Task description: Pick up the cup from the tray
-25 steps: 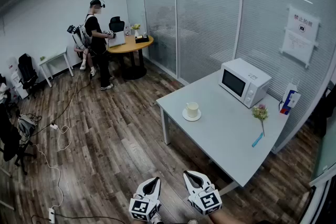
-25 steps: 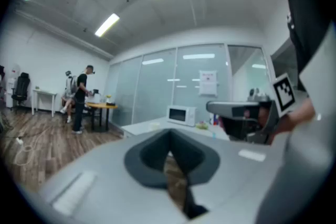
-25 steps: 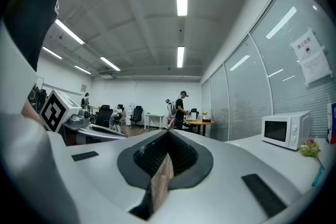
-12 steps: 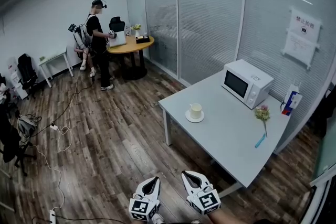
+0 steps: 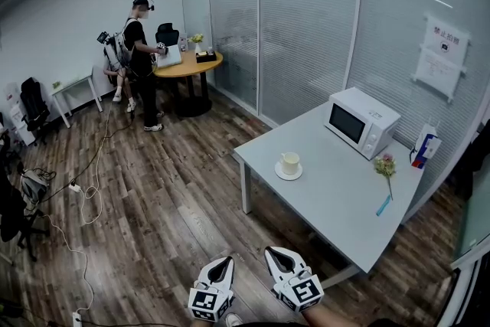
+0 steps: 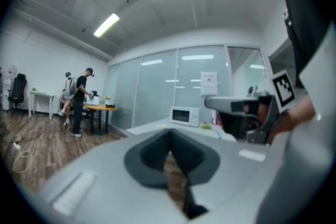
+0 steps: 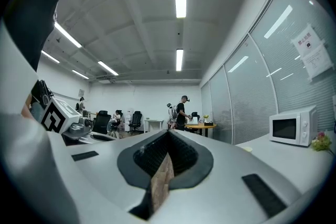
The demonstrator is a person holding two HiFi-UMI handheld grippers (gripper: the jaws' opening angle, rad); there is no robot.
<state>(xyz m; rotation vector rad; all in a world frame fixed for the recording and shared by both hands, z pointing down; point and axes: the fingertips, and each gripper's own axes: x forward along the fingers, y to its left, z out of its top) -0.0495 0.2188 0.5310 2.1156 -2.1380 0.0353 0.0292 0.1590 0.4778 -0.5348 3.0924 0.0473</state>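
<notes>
Far left, at the back: person [image 5: 142, 57] by a round wooden table [image 5: 190, 65], well apart from the work; of no concern.

Bottom centre, above the floor [image 5: 153, 188]: left gripper [image 5: 223, 267], jaws pressed together, holding nothing. Just beside it: right gripper [image 5: 276, 256], likewise closed and empty.

Further right, on the grey table [image 5: 337, 203]: cup [image 5: 290, 161] upright on its round white tray [image 5: 289, 174], near the table's left edge, well apart from both grippers. Judged as approach not yet begun.

Recommended: close the distance first. Open one gripper's jaws wide before arrival. Come in level at the cup's side, clamp across the wall below the rim, lift straight up clear of the tray.

Beyond: microwave [image 5: 361, 121] and flower [image 5: 385, 165], both apart from the cup; no obstruction expected.

Risk: dragging the light tray along if lifted at a tilt.
</notes>
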